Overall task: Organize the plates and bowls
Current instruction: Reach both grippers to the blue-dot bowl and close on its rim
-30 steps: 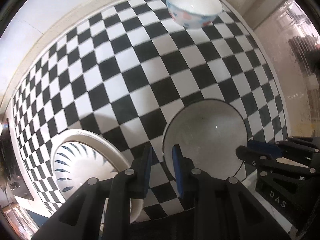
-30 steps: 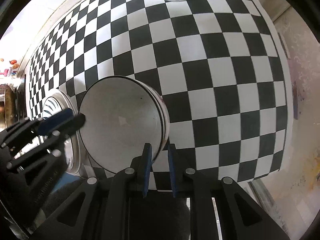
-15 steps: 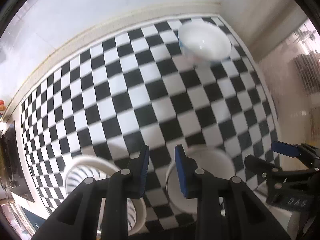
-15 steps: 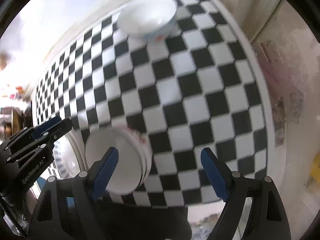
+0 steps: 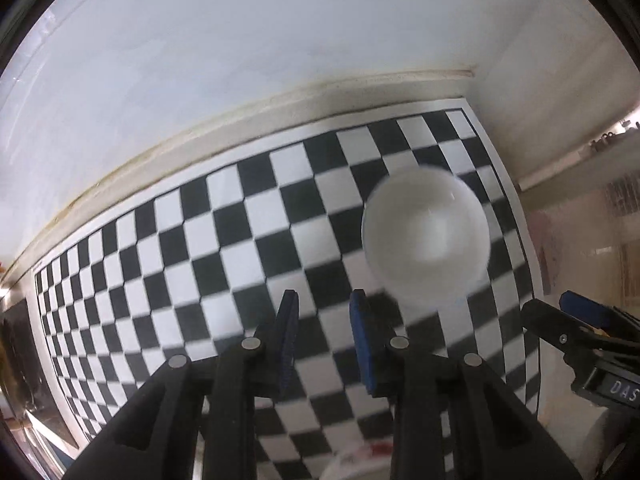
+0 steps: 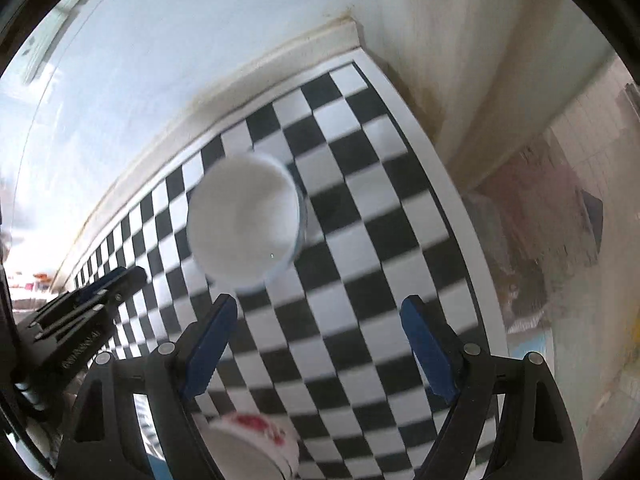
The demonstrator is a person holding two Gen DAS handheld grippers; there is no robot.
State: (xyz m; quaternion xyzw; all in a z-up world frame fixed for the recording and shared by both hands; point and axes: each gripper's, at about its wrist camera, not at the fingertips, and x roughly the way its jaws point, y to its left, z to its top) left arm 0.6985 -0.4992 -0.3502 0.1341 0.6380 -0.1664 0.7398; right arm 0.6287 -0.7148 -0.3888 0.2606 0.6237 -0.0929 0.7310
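Observation:
A white bowl (image 5: 426, 236) with a bluish outer wall (image 6: 244, 220) stands alone on the black-and-white checkered mat (image 5: 224, 248), near its far right corner. My left gripper (image 5: 324, 308) hovers just short of it and to its left, nearly shut, with a narrow gap and nothing between the pads. My right gripper (image 6: 320, 308) hangs over the mat just right of the bowl, jaws wide open and empty. A stack of white bowls (image 6: 256, 440) with red marks sits below and behind both grippers, its rim (image 5: 360, 460) barely in the left wrist view.
A white wall and a cream ledge (image 5: 248, 108) run along the mat's far edge. A side wall (image 6: 460, 60) closes the far right corner. The counter's right edge (image 6: 480, 248) drops to a floor with clutter. A patterned plate (image 6: 140, 412) lies at the lower left.
Both grippers have moved away from the bowl stack and the patterned plate toward the lone far bowl. The right jaws have let go of the stack's rim and opened wide.

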